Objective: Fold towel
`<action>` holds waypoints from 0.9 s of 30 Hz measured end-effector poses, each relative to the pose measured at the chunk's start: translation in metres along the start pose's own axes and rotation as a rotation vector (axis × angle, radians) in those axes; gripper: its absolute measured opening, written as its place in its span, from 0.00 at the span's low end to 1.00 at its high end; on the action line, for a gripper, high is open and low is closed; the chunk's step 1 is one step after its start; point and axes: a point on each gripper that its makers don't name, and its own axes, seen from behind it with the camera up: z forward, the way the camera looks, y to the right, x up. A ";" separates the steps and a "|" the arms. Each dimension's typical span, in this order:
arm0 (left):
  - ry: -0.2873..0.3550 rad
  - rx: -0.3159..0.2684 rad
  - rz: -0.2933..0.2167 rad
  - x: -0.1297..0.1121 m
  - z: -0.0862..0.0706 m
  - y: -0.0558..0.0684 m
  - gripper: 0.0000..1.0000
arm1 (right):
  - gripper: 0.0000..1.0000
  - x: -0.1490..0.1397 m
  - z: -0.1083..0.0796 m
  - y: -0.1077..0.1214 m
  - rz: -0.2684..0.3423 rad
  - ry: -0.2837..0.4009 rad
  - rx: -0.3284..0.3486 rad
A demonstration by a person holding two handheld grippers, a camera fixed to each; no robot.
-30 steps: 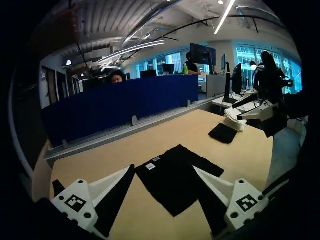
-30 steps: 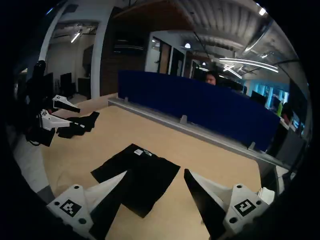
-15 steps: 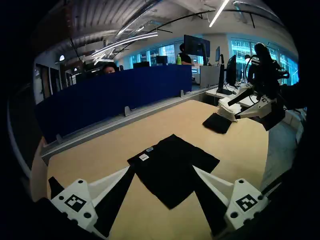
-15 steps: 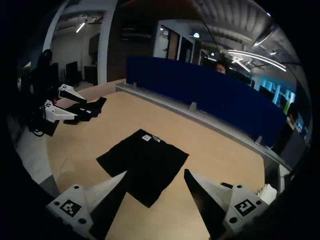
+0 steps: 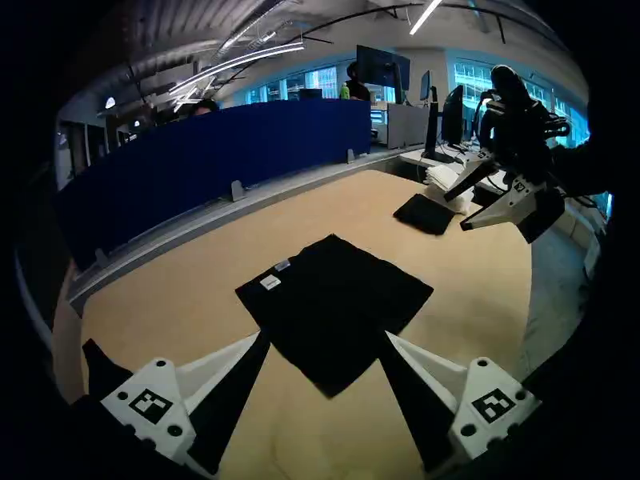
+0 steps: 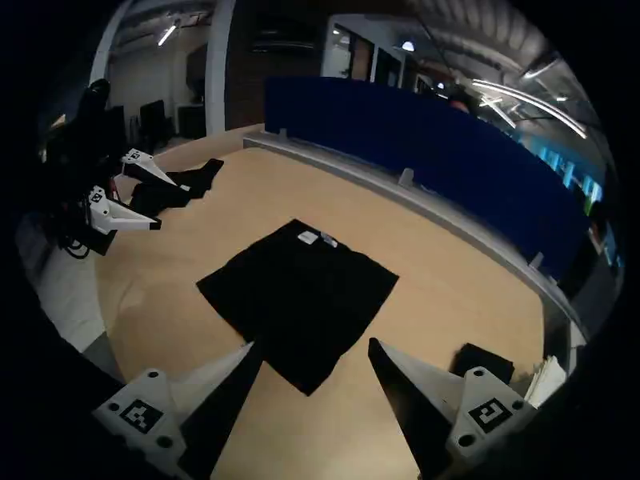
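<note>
Pale wood-grain table [image 5: 200, 280], smooth and matte, runs up to a long blue fabric partition [image 5: 224, 160] set on a grey rail. Flat on the table's middle lies the towel [image 5: 336, 300], a black, roughly square cloth with soft uneven edges and two small white tags [image 5: 270, 282] at its far side.

Above the towel's near corner hangs the left gripper [image 5: 322, 340], its white wedge fingers (black on their inner faces, a square printed marker on each base) spread wide with nothing between them. The right gripper [image 6: 312, 346] hangs over the opposite near edge, likewise spread wide and empty. Neither gripper can be seen to touch the cloth.

Off to one end sit a folded dark cloth [image 5: 424, 214] and, just behind it, a white folded stack [image 5: 444, 176]. Near the other end lies a rumpled dark heap [image 6: 180, 180].
</note>
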 end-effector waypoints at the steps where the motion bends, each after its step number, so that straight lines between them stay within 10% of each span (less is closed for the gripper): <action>1: -0.005 -0.002 0.002 -0.004 0.002 0.001 0.97 | 1.00 -0.004 0.003 -0.001 0.004 -0.004 0.002; 27: -0.164 -0.035 0.012 -0.114 0.080 0.015 0.97 | 1.00 -0.115 0.092 -0.006 0.039 -0.126 0.014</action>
